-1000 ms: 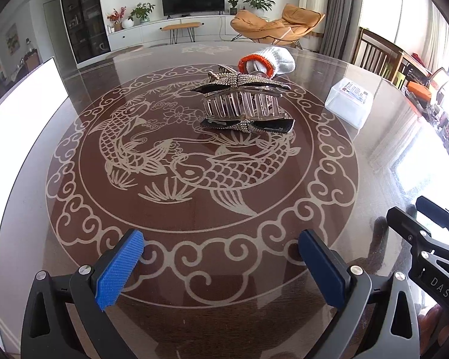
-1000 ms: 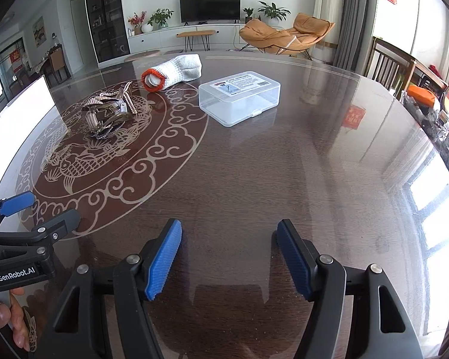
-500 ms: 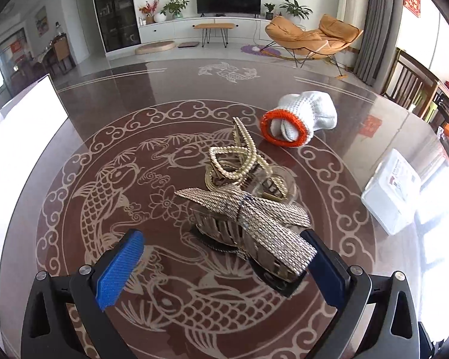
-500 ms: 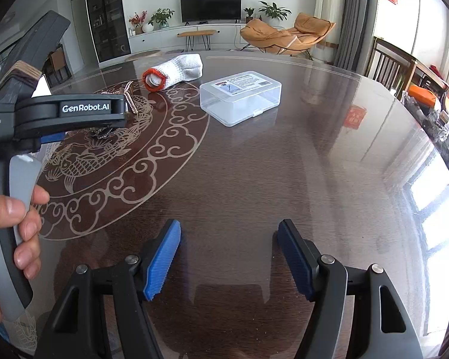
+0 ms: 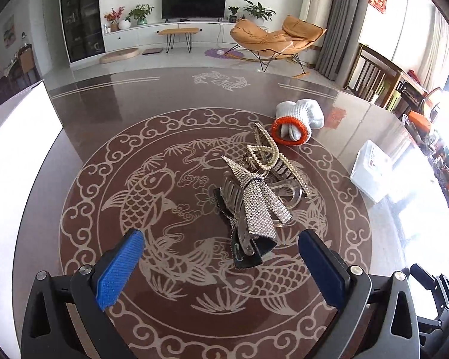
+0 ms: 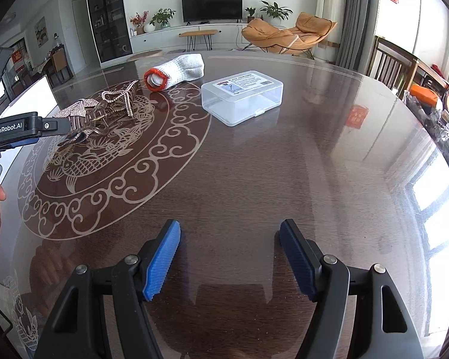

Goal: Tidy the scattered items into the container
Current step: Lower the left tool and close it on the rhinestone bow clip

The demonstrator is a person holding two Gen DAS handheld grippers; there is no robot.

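A rhinestone bow hair claw (image 5: 250,209) lies on the dark patterned table, with a pearl-trimmed hair claw (image 5: 272,161) touching it behind. Both show in the right wrist view, the bow claw (image 6: 80,116) and the pearl claw (image 6: 119,98). My left gripper (image 5: 221,266) is open just above the table, its blue pads either side of the bow claw's near end, not touching it. A clear plastic box (image 6: 242,97) with its lid shut stands at the table's right; it also shows in the left wrist view (image 5: 374,176). My right gripper (image 6: 230,260) is open and empty over bare table.
A rolled white sock with an orange cuff (image 5: 296,119) lies behind the hair claws, also in the right wrist view (image 6: 173,73). The left gripper's body (image 6: 18,131) enters the right wrist view at the left edge. A white board (image 5: 15,146) leans at the table's left.
My left gripper has moved forward to the hair claws, then shifted so the bow claw lies between its open pads. The right gripper has stayed still.
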